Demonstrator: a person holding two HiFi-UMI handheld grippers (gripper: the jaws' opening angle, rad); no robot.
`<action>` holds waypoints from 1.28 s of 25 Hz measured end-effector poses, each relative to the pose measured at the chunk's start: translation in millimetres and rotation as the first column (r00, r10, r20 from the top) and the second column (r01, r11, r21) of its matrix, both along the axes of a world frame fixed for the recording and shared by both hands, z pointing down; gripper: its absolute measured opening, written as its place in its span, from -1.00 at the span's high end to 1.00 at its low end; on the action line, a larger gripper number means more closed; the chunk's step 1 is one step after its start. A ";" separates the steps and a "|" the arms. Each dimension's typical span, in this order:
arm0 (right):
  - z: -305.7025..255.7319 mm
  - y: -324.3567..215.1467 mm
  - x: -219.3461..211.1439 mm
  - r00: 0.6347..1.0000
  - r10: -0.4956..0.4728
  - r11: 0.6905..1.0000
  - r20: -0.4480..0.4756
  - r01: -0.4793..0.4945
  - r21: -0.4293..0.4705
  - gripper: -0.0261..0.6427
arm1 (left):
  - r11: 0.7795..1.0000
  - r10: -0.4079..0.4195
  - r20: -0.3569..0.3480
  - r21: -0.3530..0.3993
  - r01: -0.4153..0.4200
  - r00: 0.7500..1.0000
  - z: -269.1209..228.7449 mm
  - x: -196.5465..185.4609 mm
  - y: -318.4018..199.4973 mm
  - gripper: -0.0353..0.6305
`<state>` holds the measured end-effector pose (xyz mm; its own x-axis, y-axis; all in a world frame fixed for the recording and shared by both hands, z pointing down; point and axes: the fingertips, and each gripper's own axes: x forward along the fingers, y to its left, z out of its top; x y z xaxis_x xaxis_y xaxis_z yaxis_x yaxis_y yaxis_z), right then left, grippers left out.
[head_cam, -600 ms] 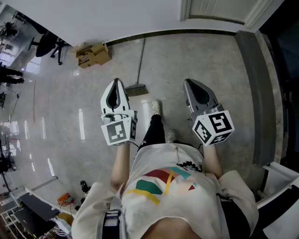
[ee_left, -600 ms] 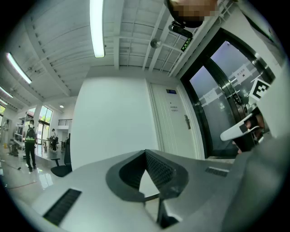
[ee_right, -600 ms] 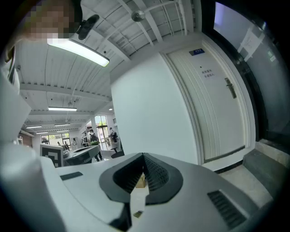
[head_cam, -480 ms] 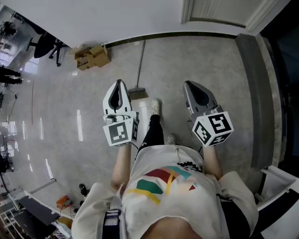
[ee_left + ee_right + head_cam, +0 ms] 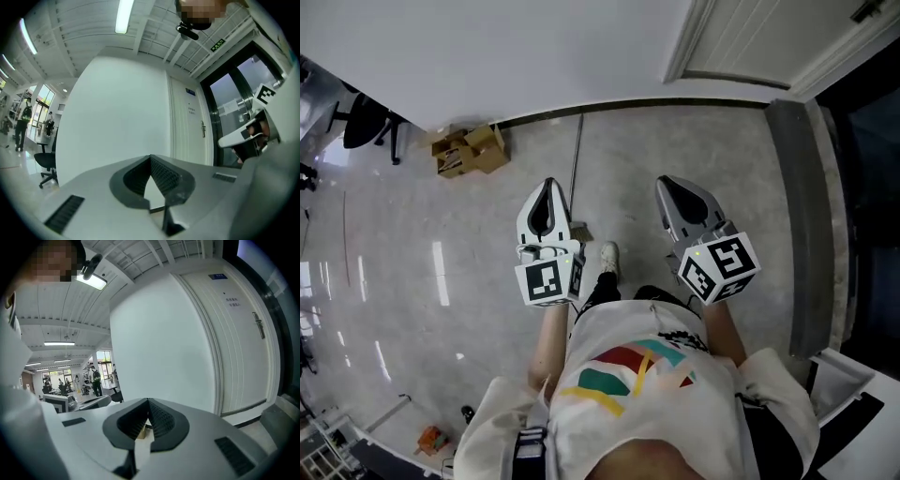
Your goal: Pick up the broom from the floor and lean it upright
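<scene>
The broom [image 5: 575, 159] shows in the head view as a thin grey handle running from the dark skirting down towards me. Its bristle head [image 5: 579, 231] is mostly hidden behind my left gripper. I cannot tell whether it leans on the wall or lies flat. My left gripper [image 5: 547, 184] is held over the broom's lower end, shut and empty. In its own view the left gripper [image 5: 151, 157] points at the white wall. My right gripper [image 5: 665, 181] hovers to the right of the handle, apart from it. Its own view shows the right gripper [image 5: 148, 400] shut on nothing.
Cardboard boxes [image 5: 469, 150] lie at the wall's foot on the left, with an office chair [image 5: 366, 127] beyond them. A white door [image 5: 750, 37] stands at the back right. A dark threshold strip [image 5: 789, 187] runs along the right. My shoe [image 5: 607, 255] is between the grippers.
The wall, boxes and broom have slid nearer in the head view. The broom head, plain beside the left gripper before, is now mostly behind it. Both grippers stay shut.
</scene>
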<state>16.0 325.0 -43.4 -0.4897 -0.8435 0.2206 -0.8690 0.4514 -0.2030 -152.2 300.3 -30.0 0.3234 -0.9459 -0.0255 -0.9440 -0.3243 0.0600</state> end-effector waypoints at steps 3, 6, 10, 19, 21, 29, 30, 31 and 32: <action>12.6 -37.8 -10.3 1.000 -0.009 0.999 -0.003 0.009 -0.035 0.89 | 0.999 -0.025 0.003 -0.020 0.025 1.000 7.4 -14.3 -42.2 0.76; 26.5 -75.0 -10.9 1.000 -0.008 0.997 0.007 0.009 -0.073 0.89 | 0.997 -0.048 -0.001 -0.053 0.048 0.999 19.6 -22.2 -79.6 0.76; 36.6 -129.6 2.1 1.000 -0.007 0.996 0.010 0.008 -0.088 0.89 | 0.995 -0.049 0.007 -0.083 0.050 0.999 32.9 -11.5 -129.8 0.76; 47.3 -292.5 55.6 0.997 -0.041 0.996 0.067 0.046 -0.081 0.89 | 0.997 -0.054 0.009 -0.048 0.054 0.999 23.5 58.5 -282.7 0.76; 51.8 -322.6 65.3 0.996 -0.051 0.993 0.078 0.059 -0.098 0.89 | 0.998 -0.043 0.003 -0.044 0.043 0.999 20.4 74.7 -310.1 0.76; 98.8 -415.6 70.3 0.992 -0.056 0.986 0.112 0.073 -0.153 0.89 | 0.995 -0.013 0.050 -0.095 0.018 0.999 72.2 94.0 -397.1 0.76; 106.5 -424.5 69.5 0.993 -0.051 0.986 0.109 0.068 -0.153 0.89 | 0.995 -0.014 0.057 -0.099 0.019 0.998 79.7 92.2 -405.5 0.76; 114.0 -432.7 68.0 0.993 -0.046 0.986 0.108 0.062 -0.155 0.89 | 0.994 -0.015 0.063 -0.105 0.021 0.998 86.8 89.7 -413.2 0.76; 121.3 -439.6 65.7 0.993 -0.042 0.986 0.108 0.059 -0.159 0.89 | 0.993 -0.018 0.069 -0.113 0.025 0.997 94.2 86.2 -419.9 0.76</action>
<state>81.7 -114.6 78.0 -0.5582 -0.7745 0.2974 -0.8161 0.4481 -0.3649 -66.1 -119.5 64.2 0.3003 -0.9482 0.1037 -0.9538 -0.2987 0.0311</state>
